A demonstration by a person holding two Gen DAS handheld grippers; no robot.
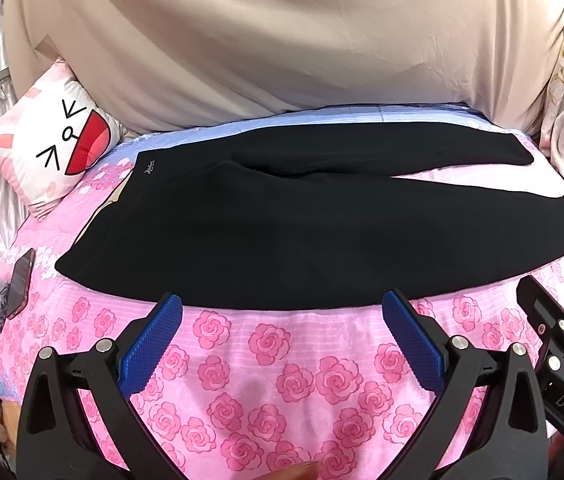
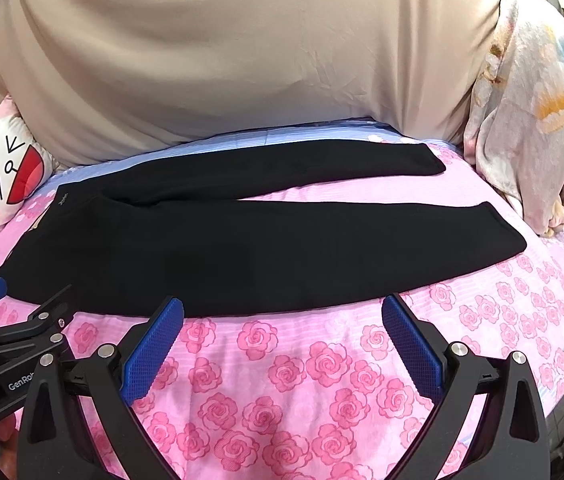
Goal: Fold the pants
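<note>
While both tools hover over the rose-print bedsheet (image 1: 266, 360), neither touches anything: left tool (image 1: 282, 308) has its fingers spread apart, right tool (image 2: 282, 310) likewise. Black pants (image 1: 301, 224) lie flat across mid-frame, waistband at left, legs splayed toward the right, the near edge just beyond the fingertips. Cartoon pillow (image 1: 50, 148) upper left, phone (image 1: 22, 280) at the left edge.
</note>
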